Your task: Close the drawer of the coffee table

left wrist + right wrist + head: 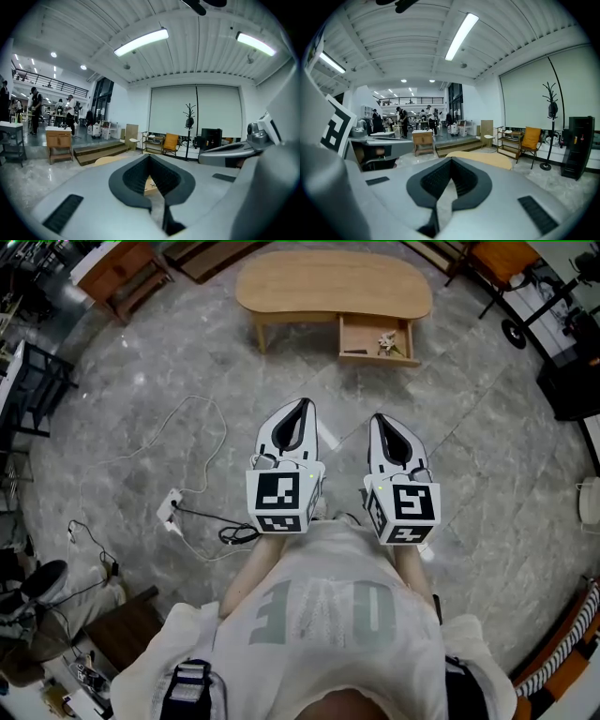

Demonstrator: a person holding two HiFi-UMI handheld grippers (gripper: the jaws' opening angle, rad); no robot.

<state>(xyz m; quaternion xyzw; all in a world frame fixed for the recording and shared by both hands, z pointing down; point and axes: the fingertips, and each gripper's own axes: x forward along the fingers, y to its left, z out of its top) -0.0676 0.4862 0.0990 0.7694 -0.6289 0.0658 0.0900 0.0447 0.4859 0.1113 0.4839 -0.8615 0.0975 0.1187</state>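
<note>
The coffee table (333, 282) with its light wooden oval top stands at the far side of the floor. Under its right part the drawer (377, 338) is pulled out toward me, with a small pale object (387, 343) inside. My left gripper (301, 406) and right gripper (383, 420) are held side by side in front of my chest, well short of the table, pointing at it. Both are shut with nothing between the jaws. In the left gripper view the drawer (151, 185) shows through the gap behind the closed gripper (150, 157). The right gripper view shows the table top (487, 159) beyond the shut gripper (451, 160).
A white power strip (169, 507) with cables lies on the grey marble floor to my left. A wooden bench (122, 273) stands far left, a black rack (33, 381) at the left edge, an orange chair (502, 259) and black cabinet (567, 381) to the right.
</note>
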